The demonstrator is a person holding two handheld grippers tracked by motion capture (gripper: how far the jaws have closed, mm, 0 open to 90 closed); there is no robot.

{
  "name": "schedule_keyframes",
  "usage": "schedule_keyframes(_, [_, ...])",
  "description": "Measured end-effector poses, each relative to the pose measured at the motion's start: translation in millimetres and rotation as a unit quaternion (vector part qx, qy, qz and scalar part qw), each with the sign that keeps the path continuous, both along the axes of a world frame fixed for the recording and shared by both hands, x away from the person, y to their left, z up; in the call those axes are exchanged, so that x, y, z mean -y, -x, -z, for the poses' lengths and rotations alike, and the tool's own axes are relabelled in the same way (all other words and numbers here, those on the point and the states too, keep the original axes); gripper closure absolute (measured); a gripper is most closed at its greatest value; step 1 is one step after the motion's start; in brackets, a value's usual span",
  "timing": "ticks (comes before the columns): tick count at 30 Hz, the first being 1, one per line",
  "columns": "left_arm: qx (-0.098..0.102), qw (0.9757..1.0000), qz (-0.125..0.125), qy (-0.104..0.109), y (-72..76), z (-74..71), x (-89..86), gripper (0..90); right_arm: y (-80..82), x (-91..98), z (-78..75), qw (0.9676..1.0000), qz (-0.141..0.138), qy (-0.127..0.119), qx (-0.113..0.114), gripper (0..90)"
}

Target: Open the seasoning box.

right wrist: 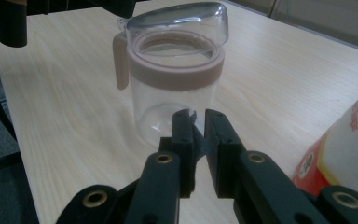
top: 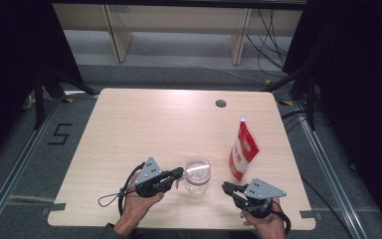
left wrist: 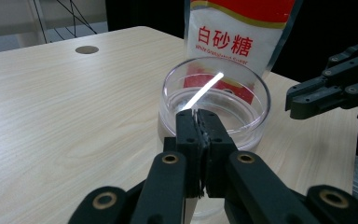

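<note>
Your left tongs (top: 179,174) are closed, pinching the edge of the clear jar (top: 197,175) at its left side as the high view shows it. In the left gripper view the two black jaws press together right at the near rim of the jar (left wrist: 214,100), with a bright strip of reflected light running across its clear lid. The jar stands upright on the bench (top: 144,124), near the front edge and roughly midway between your two hands.

Your right tongs (top: 227,187) are drawn shut with nothing between them. In the right gripper view the jaws sit close together in front of the jar (right wrist: 175,79) without touching it; from there you see its pinkish collar, a side handle and the clear lid tilted on top.

The red and white sugar pouch (top: 242,150) stands upright just to the right of the jar, apart from it, and just beyond your right tongs.
</note>
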State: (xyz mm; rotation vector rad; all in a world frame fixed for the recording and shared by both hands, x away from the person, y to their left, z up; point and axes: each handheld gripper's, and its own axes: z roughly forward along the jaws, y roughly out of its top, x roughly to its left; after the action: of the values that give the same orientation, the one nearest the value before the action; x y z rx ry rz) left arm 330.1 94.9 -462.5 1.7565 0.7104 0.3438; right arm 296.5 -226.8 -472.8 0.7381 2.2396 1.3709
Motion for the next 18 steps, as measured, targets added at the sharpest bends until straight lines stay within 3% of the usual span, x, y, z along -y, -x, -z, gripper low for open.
schedule_keyframes(1, [0.000,1.0000,0.000,0.000,0.0,0.0,0.0,86.8,0.0,0.0,0.0,1.0000,0.000,0.000,0.000,83.4])
schedule_keyframes(2, [-0.004,0.9999,-0.002,0.015,-0.4,2.1,-0.6,86.9,-3.8,-2.6,-0.7,1.0000,-0.003,-0.004,0.004,84.1])
schedule_keyframes(6, [-0.001,0.9998,0.003,0.017,-1.2,3.2,-2.0,87.0,-5.2,-10.3,0.1,0.9999,0.001,-0.009,-0.007,84.6])
schedule_keyframes(8, [-0.001,0.9998,0.003,0.017,-1.0,3.2,-1.9,86.9,-8.5,-12.5,0.1,1.0000,-0.003,-0.007,0.005,85.0])
schedule_keyframes(11, [0.001,0.9998,0.003,0.018,-0.5,3.7,-2.1,86.6,-11.7,-13.7,-1.6,0.9999,-0.004,-0.007,0.005,85.1])
schedule_keyframes(12, [0.000,0.9998,0.002,0.021,-0.3,4.2,-2.4,86.5,-14.8,-16.5,-2.7,0.9999,-0.003,-0.011,-0.007,85.1])
schedule_keyframes(18, [0.006,0.9997,0.002,0.023,0.3,5.6,-3.3,87.1,-27.4,-24.8,-5.3,0.9999,-0.016,-0.001,0.005,85.7])
